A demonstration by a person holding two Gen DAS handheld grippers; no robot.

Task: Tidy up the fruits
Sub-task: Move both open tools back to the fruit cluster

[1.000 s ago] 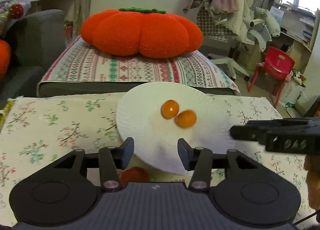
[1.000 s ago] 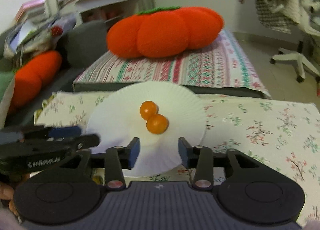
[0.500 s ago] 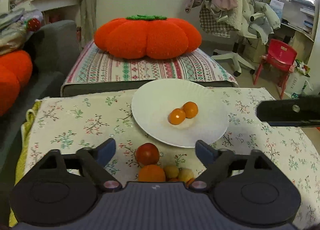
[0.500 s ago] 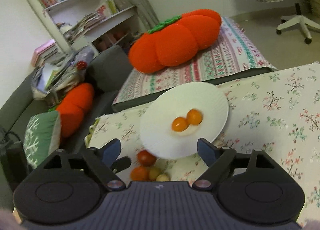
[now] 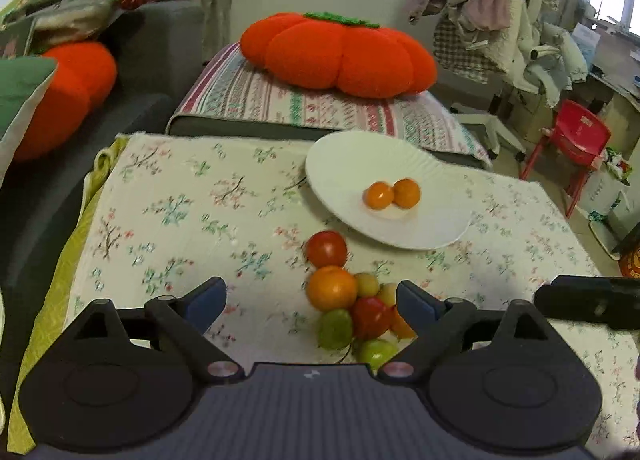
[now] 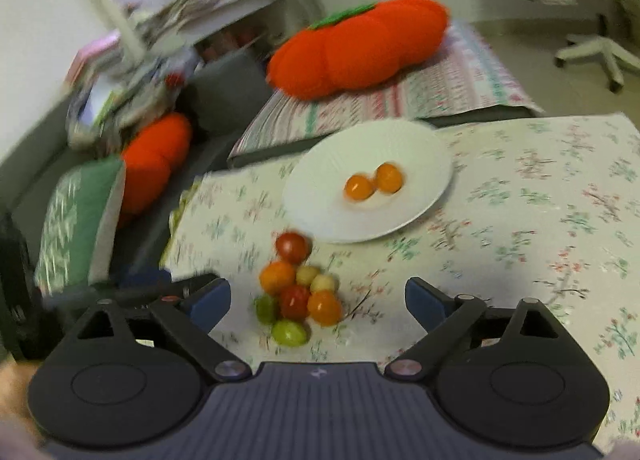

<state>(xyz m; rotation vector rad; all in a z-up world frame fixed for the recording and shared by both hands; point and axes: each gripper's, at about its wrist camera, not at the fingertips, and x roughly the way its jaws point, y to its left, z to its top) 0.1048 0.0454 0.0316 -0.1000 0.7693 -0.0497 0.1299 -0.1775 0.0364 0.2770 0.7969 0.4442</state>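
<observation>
Where plate [image 5: 400, 164] ends, mixed-colour fruits [image 5: 352, 304] clustered.

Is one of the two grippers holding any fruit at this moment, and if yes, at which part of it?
Nothing is held. The left gripper is open and the right gripper is opening, with nothing clamped. The fruit pile lies on the tablecloth.

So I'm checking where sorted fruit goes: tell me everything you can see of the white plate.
The white plate is round, shallow and finely ribbed, perhaps paper. It lies flat on the floral tablecloth at the table's far side. Two small orange fruits sit touching each other near its middle. The loose fruit pile lies just short of its near rim. Neither tongs touches it.
</observation>
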